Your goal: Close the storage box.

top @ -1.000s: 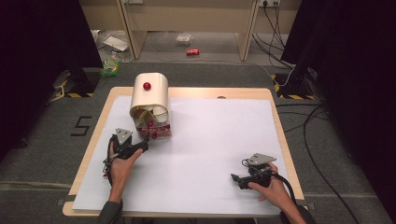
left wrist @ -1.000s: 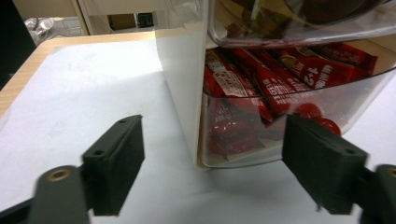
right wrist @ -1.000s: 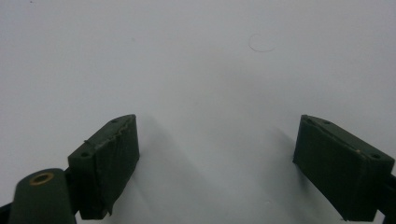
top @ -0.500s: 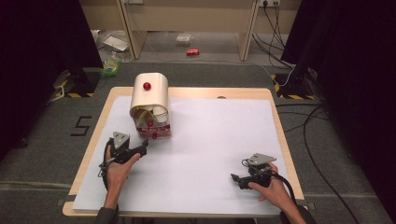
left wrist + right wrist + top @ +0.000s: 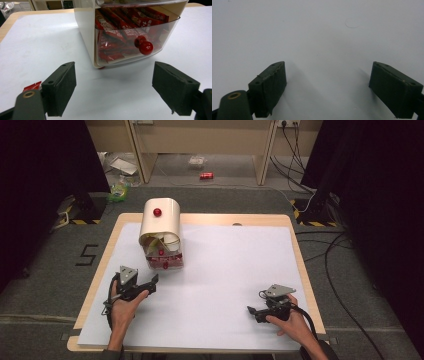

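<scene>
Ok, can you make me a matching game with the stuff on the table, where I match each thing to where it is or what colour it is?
Things:
1. drawer knob
2. left gripper
3. right gripper
4. snack packets

Matches:
A. open, near the table's right edge
B. round and red
C. packed inside the clear drawer
D. open, facing the container

Pairs: 1-B, 2-D, 3-A, 4-C

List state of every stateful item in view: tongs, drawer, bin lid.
left tongs: open, empty, pointed at the drawer, apart from it.
right tongs: open, empty, low over the white sheet.
clear drawer: pulled partway out, full of red packets, red knob facing the tongs.
cream storage box: upright on the table, curved upper lid raised.
red can: lying on its side on the floor behind the table.
</scene>
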A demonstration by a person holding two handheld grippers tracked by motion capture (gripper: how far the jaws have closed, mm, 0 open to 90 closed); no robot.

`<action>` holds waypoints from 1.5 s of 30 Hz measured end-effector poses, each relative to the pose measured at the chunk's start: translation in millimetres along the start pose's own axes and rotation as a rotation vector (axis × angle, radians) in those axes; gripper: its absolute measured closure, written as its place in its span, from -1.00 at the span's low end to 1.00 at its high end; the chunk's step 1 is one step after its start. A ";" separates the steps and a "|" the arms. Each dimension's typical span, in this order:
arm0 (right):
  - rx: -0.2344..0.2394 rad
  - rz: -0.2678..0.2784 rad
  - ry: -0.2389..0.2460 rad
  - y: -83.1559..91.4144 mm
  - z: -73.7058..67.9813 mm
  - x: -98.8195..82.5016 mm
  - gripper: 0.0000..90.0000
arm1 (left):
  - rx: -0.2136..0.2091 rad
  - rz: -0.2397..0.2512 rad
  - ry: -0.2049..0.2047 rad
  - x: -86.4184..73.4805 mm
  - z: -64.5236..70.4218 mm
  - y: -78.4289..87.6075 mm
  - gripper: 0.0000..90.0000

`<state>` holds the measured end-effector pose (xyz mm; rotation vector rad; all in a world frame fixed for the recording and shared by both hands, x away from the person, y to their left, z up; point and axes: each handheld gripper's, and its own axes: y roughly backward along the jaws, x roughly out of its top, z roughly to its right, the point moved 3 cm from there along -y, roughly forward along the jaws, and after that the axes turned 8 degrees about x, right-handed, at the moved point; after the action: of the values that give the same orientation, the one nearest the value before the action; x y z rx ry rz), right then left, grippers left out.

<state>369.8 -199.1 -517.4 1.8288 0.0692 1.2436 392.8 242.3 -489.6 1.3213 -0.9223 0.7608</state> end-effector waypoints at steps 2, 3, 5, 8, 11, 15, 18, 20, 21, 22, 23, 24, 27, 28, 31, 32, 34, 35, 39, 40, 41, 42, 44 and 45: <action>0.001 0.000 -0.001 0.0 0.0 0.0 -0.68 | -0.003 0.006 0.005 0.5 0.2 3.1 -0.58; 0.001 0.000 -0.001 0.0 0.0 0.0 -0.68 | -0.003 0.006 0.005 0.5 0.2 3.1 -0.58; 0.000 0.000 -0.001 0.0 0.0 0.0 -0.68 | -0.004 0.013 0.006 0.6 1.9 5.6 -0.58; 0.000 0.000 -0.001 0.0 -0.1 0.0 -0.68 | -0.010 0.014 -0.006 -1.5 7.0 9.4 -0.58; 0.000 0.000 0.000 0.0 -0.1 0.0 -0.68 | -0.016 0.015 -0.014 -3.2 11.0 13.5 -0.58; 0.000 0.000 -0.001 0.0 -0.1 0.0 -0.68 | -0.013 0.024 -0.016 -4.7 12.8 18.8 -0.58; 0.000 -0.001 -0.001 0.0 -0.1 0.0 -0.68 | -0.014 0.036 -0.018 -4.4 14.8 23.4 -0.58; -0.001 0.000 -0.001 -0.1 -0.1 0.1 -0.68 | -0.016 0.035 -0.024 -5.0 15.8 25.6 -0.58; -0.001 0.000 -0.001 -0.1 -0.1 0.1 -0.68 | -0.016 0.035 -0.024 -5.0 15.8 25.6 -0.58; -0.001 0.000 -0.001 0.0 -0.1 0.1 -0.68 | -0.018 0.036 -0.023 -6.2 16.5 27.2 -0.58; -0.001 0.000 -0.001 0.0 -0.1 0.1 -0.68 | -0.018 0.036 -0.023 -6.2 16.5 27.2 -0.58; -0.001 0.000 0.000 0.0 -0.1 0.1 -0.68 | -0.018 0.034 -0.024 -6.9 16.6 28.0 -0.58; -0.001 0.000 0.000 0.0 -0.1 0.0 -0.68 | -0.018 0.028 -0.024 -10.7 17.2 29.3 -0.58; -0.001 0.000 0.000 0.0 -0.1 0.0 -0.68 | -0.020 0.025 -0.027 -12.2 17.4 29.7 -0.58; -0.001 0.000 0.000 -0.1 -0.1 0.0 -0.68 | -0.022 0.011 -0.030 -17.8 18.9 31.7 -0.58; -0.001 0.000 -0.001 -0.1 -0.1 0.0 -0.68 | -0.023 0.008 -0.031 -19.0 19.1 32.2 -0.58; 0.000 -0.001 -0.001 0.0 -0.1 0.0 -0.68 | -0.026 0.001 -0.035 -20.5 18.9 33.0 -0.58; 0.000 -0.001 -0.001 0.0 -0.1 0.0 -0.68 | -0.026 0.001 -0.035 -20.5 18.9 33.0 -0.58; -0.001 0.000 0.000 0.0 -0.1 0.0 -0.68 | -0.024 -0.005 -0.030 -23.0 16.3 35.7 -0.59; -0.001 0.000 0.000 0.0 -0.1 0.0 -0.68 | -0.022 -0.007 -0.030 -24.3 16.0 36.7 -0.59; -0.001 0.000 0.000 0.0 -0.1 0.0 -0.68 | -0.022 -0.010 -0.026 -27.9 15.8 39.0 -0.59; -0.001 0.000 0.000 -0.1 -0.1 0.0 -0.68 | -0.022 -0.013 -0.028 -30.1 16.2 40.0 -0.59; -0.001 0.000 -0.001 0.0 -0.1 0.0 -0.68 | -0.021 -0.018 -0.034 -32.1 16.3 41.0 -0.59; -0.001 -0.001 0.000 0.0 -0.1 0.0 -0.68 | -0.018 -0.027 -0.037 -35.5 16.1 42.3 -0.59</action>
<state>369.8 -199.0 -517.3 1.8278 0.0688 1.2426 337.4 232.8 -501.6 1.3339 -0.9371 0.7077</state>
